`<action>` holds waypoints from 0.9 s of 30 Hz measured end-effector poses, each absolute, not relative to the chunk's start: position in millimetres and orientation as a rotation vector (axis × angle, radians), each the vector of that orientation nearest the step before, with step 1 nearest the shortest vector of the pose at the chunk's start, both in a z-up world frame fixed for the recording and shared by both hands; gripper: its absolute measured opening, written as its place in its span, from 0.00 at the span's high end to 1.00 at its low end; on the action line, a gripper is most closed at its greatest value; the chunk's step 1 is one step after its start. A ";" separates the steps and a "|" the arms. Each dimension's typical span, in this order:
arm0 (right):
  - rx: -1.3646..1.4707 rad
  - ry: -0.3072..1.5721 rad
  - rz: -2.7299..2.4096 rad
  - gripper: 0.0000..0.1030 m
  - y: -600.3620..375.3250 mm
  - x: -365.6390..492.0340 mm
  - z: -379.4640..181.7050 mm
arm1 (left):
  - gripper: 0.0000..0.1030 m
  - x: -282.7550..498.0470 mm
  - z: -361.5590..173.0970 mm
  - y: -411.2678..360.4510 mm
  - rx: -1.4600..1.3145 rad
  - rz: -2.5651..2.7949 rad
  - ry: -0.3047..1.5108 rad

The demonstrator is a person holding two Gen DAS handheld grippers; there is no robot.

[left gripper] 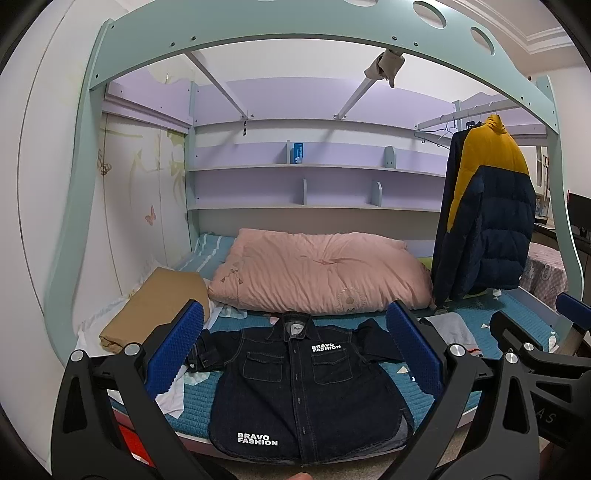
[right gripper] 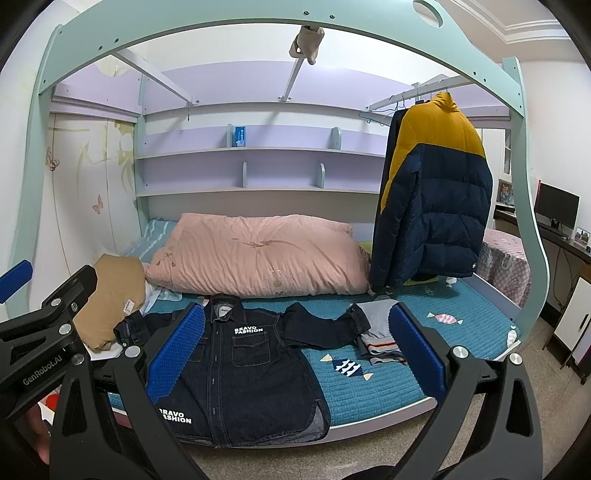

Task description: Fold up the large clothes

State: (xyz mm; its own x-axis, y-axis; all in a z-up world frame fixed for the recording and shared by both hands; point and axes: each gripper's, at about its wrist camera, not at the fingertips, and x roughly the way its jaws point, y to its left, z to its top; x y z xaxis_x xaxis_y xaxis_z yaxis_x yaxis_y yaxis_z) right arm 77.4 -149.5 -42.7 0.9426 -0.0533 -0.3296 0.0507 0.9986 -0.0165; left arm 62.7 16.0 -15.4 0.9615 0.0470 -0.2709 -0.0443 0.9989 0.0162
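A dark denim shirt [left gripper: 295,387] with white BRAVO FASHION lettering lies flat and buttoned, front up, on the teal bedspread [left gripper: 410,384], its hem hanging over the near bed edge. Both sleeves are spread sideways. In the left wrist view my left gripper [left gripper: 295,350] is open, held in the air before the shirt, its blue pads framing the chest. In the right wrist view the shirt [right gripper: 251,369] sits left of centre. My right gripper [right gripper: 295,354] is open too, with nothing between its fingers, and the right sleeve [right gripper: 325,326] lies between the pads.
A pink quilt [left gripper: 317,273] lies behind the shirt, a tan folded cloth [left gripper: 155,306] at the left, and a small pile of folded clothes [right gripper: 380,336] at the right. A yellow and navy puffer jacket [right gripper: 432,206] hangs over the bed's right side. The bunk frame [left gripper: 258,33] arches overhead.
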 end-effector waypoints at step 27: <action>-0.008 0.332 -0.051 0.07 -153.2 73.5 -38.0 | 0.04 52.4 -9.4 13.3 0.009 0.046 0.262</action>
